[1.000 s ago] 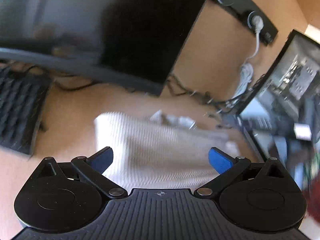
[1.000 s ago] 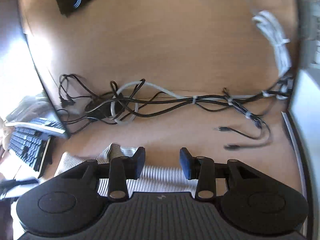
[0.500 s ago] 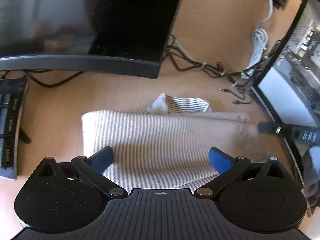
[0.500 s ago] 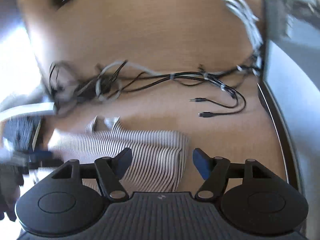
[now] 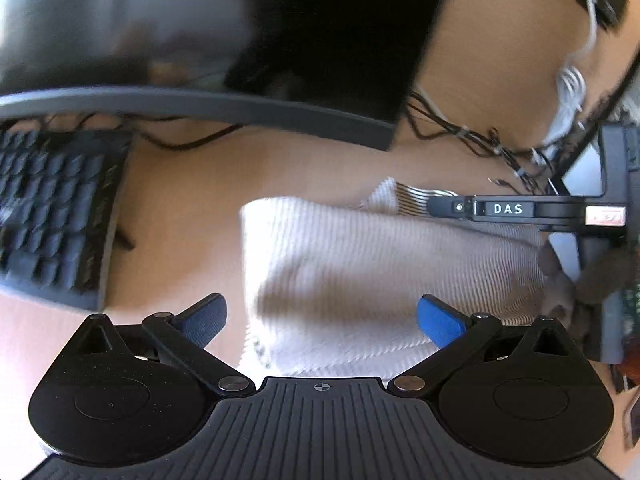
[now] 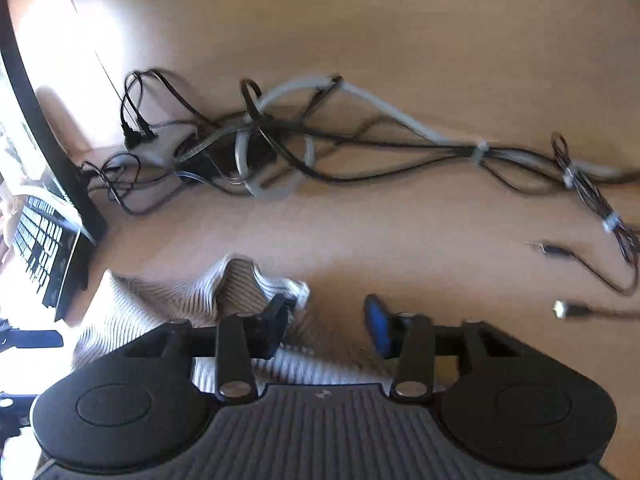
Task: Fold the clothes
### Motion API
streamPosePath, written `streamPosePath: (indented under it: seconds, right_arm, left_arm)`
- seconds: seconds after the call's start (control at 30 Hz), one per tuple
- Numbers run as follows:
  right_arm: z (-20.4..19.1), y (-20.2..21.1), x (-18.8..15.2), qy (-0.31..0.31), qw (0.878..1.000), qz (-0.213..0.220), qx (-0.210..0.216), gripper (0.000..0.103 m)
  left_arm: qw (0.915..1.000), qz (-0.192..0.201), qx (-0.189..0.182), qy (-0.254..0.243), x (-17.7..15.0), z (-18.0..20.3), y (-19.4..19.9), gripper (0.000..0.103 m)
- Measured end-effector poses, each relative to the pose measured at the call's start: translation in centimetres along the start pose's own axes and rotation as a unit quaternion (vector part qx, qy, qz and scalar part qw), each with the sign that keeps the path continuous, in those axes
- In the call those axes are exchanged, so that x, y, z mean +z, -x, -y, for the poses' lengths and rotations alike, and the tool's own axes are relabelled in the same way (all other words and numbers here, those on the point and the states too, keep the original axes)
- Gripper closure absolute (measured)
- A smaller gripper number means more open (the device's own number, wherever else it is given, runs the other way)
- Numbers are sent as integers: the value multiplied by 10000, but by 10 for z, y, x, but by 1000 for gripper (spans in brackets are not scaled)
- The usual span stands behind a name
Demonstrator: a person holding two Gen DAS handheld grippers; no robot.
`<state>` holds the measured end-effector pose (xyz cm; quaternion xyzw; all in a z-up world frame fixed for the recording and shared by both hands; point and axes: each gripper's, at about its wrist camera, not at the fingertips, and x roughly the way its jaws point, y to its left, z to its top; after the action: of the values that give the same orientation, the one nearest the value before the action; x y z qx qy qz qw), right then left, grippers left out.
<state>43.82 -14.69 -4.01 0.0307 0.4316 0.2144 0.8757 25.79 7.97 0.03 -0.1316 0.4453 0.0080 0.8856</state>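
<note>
A white garment with thin dark stripes (image 5: 380, 264) lies folded on the wooden desk (image 5: 192, 204). My left gripper (image 5: 322, 318) is open and empty, hovering over its near edge. The right gripper shows in the left wrist view (image 5: 440, 205) at the garment's far right corner. In the right wrist view the garment (image 6: 168, 300) lies bunched under and left of my right gripper (image 6: 332, 320), which is open with cloth partly between its fingers.
A dark monitor (image 5: 200, 40) stands behind the garment and a black keyboard (image 5: 52, 208) lies to its left. A second screen (image 5: 592, 184) stands at the right. A tangle of black and grey cables (image 6: 320, 148) lies on the desk beyond the right gripper.
The right gripper has moved forward over the garment's far corner and narrowed its opening. The left gripper has shifted left and stayed open. The garment stays folded.
</note>
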Motion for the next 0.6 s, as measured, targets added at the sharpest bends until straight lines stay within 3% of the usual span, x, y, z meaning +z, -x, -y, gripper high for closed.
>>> streamPosePath:
  seconds: [0.03,0.1,0.17,0.27,0.4,0.5,0.6]
  right_arm:
    - [-5,-3,1,103,9999,-11,2,83]
    - [-17,-5,0,321,9994,-95,-43,97]
    - [-32,4,-5,564,9984,-22,-96,98]
    - [-48,51,-17,566,9978,294,158,98]
    - [-70,139,-45,370,9950,634,683,99]
    - [-95,168,-82,415,9948,339,871,99]
    - [-117,167,-125,510,9948,-126,872,99]
  left_arm:
    - [9999,-1,16,119,-2,-7,4,0]
    - [9993,0,40,375,-8,-22,11,0]
    - [9981,-5,21,623,-11,-37,19,0]
    - [9958,132,-186,887,-15,-61,40,0]
    - [9905,439,-853,983,-14,-82,73,0]
    - [9862,583,-1321,816,-9,-87,92,0]
    - [9857,646,-1465,535,-2,-79,103,0]
